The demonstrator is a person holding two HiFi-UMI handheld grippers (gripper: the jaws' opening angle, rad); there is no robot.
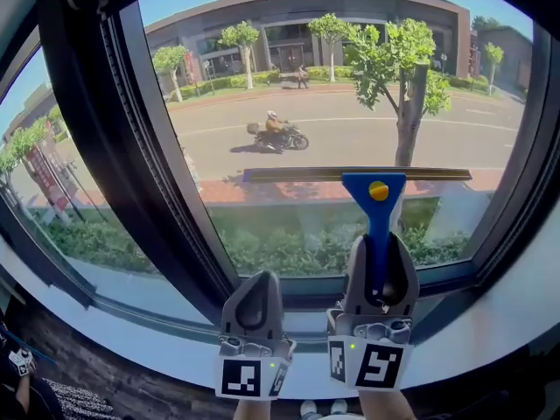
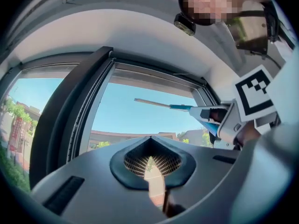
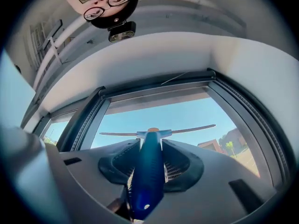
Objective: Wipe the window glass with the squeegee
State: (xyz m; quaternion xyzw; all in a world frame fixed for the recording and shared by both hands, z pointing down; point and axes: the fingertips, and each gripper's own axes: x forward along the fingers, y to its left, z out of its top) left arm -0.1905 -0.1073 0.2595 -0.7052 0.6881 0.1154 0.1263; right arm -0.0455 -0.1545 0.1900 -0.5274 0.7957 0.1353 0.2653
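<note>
A blue-handled squeegee (image 1: 376, 213) with a long thin blade (image 1: 354, 174) lies flat against the window glass (image 1: 332, 129), its blade level about halfway up the pane. My right gripper (image 1: 379, 274) is shut on the blue handle (image 3: 148, 171), which runs up between the jaws to the blade (image 3: 159, 132). My left gripper (image 1: 252, 300) hovers left of it near the sill, jaws shut and holding nothing. In the left gripper view the jaws (image 2: 152, 164) meet, and the squeegee (image 2: 170, 106) shows at right against the sky.
A thick dark window frame post (image 1: 131, 138) slants down left of the pane. The white sill (image 1: 131, 335) curves along the bottom. Outside lie a road with a motorcyclist (image 1: 276, 134), a tree (image 1: 407, 86) and hedges. A second pane (image 1: 52, 164) sits at the left.
</note>
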